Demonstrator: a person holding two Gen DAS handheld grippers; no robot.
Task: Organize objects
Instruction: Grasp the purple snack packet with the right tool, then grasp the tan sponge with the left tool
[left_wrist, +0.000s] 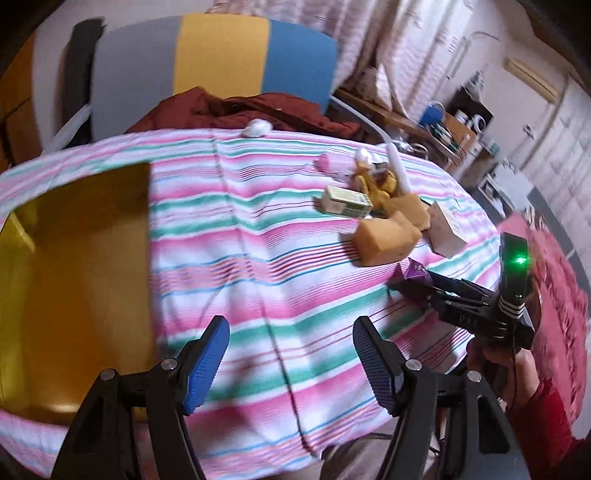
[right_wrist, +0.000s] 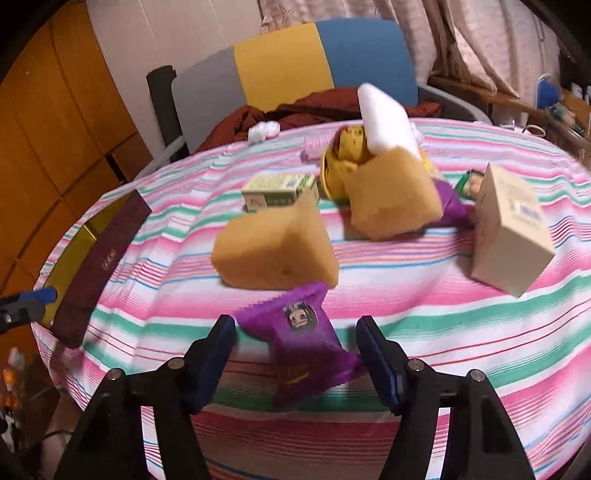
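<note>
A purple snack packet (right_wrist: 303, 347) lies on the striped tablecloth between the open jaws of my right gripper (right_wrist: 295, 354); it looks untouched by the pads. In the left wrist view the same packet (left_wrist: 415, 275) sits at the tip of the right gripper (left_wrist: 424, 286). My left gripper (left_wrist: 290, 365) is open and empty above the cloth, beside a yellow open box (left_wrist: 74, 280) at the left. Two tan sponges (right_wrist: 277, 251) (right_wrist: 391, 195), a green carton (right_wrist: 277, 192) and a beige box (right_wrist: 513, 225) lie beyond.
A dark red box lid (right_wrist: 99, 266) lies by the yellow box at the table's left edge. A white foam piece (right_wrist: 384, 118), a yellow bag (right_wrist: 343, 162) and a second purple packet (right_wrist: 452, 203) crowd the far side. A colour-block chair (left_wrist: 207, 62) with red cloth stands behind.
</note>
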